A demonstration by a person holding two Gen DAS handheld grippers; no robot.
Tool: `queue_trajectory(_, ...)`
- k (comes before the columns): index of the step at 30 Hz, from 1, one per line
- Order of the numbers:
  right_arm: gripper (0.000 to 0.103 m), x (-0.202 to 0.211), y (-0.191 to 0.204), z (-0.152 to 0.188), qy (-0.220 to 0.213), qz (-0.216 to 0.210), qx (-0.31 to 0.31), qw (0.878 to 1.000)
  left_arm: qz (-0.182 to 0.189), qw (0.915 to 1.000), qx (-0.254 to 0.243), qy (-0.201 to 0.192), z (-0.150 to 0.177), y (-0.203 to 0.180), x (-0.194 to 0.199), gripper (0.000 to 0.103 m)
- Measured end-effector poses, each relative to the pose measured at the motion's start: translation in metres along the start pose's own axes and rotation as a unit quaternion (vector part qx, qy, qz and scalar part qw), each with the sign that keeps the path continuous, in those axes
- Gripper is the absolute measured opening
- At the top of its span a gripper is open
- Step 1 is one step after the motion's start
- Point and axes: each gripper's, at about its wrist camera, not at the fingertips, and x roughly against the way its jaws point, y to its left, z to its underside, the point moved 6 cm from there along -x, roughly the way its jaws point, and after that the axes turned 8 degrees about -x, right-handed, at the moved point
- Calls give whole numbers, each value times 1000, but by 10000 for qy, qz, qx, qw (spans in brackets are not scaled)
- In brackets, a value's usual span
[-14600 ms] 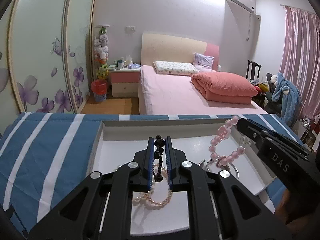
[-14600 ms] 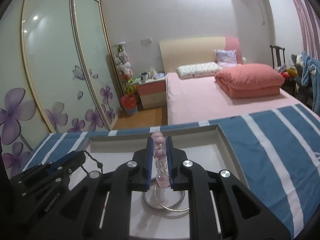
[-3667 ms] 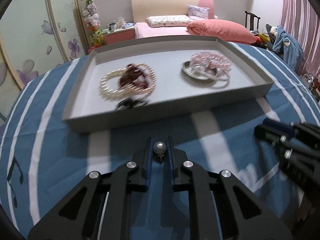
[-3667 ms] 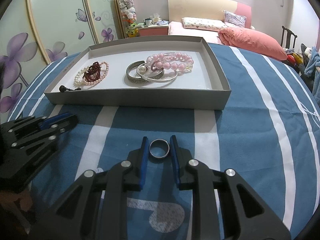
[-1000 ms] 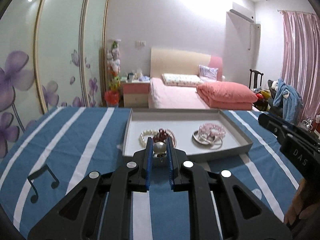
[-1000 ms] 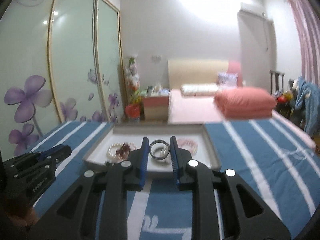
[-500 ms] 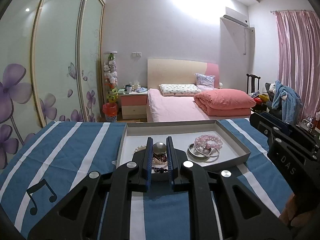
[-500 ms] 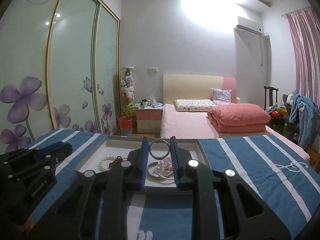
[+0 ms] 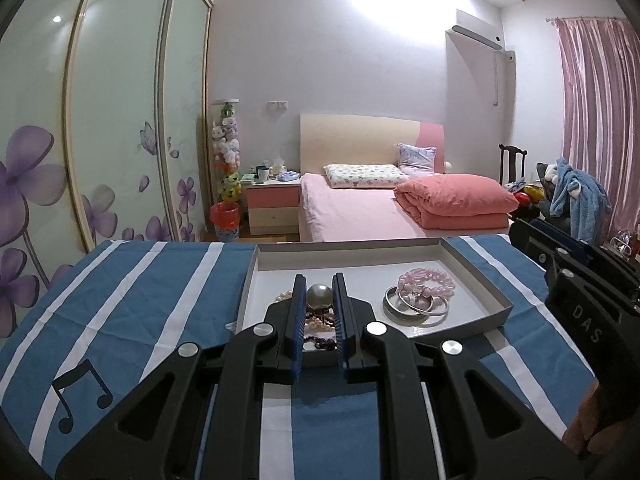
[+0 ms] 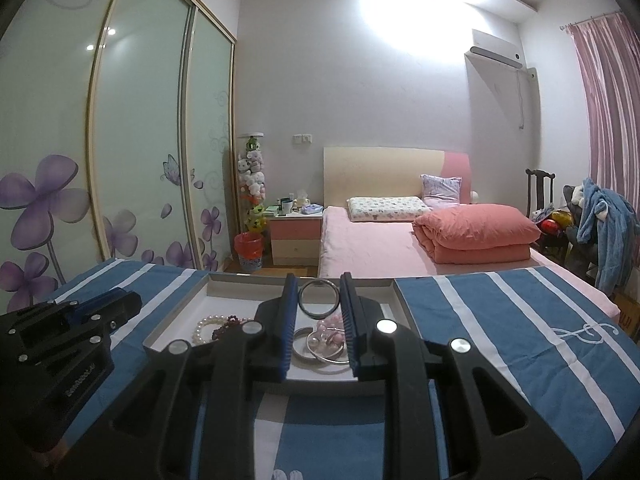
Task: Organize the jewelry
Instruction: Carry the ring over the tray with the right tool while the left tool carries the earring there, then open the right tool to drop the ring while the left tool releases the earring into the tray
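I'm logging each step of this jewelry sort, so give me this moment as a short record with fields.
left gripper: shut on a pearl piece
right gripper: shut on a silver ring
tray: grey, shallow, on the blue striped cloth
tray, left part: white pearl strand with dark red beads
tray, right part: pink bead bracelet on silver bangles

Left gripper [image 9: 319, 294] gripping a pearl bead [image 9: 319, 295] over a grey tray [image 9: 476, 280] holding pink bead bracelet [image 9: 426, 282], silver bangles [image 9: 414, 309], pearl strand [image 9: 285, 297], on striped blue cloth [image 9: 132, 300].
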Motion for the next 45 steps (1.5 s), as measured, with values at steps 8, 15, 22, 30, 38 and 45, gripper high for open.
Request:
queue_trajectory(8,22,-1,-1,-1,5,-4,-7,10000,-107,9999,-26,68,-3,-2,-7,14)
queue_trajectory(15,22,-35,-10,0,208,0,-213,9996,55,9995,143,288,-13,-1,-40,14)
queue_trajectory(22,22,-82,-19,7,603,31,-442,9972,175,9983,113,545,-10,-9,-75,14)
queue_trajectory(30,22,-114,-21,12,880,-85,-518,9947,295,9970,70,714,-9,-14,-102,14)
queue_trajectory(38,37,-136,-25,27,1307,-177,-781,9882,452,9940,139,983,2,-13,-121,15)
queue_trajectory(45,38,-129,-36,15,1168,-93,-925,9888,374,9936,338,1009,2,-1,-117,16)
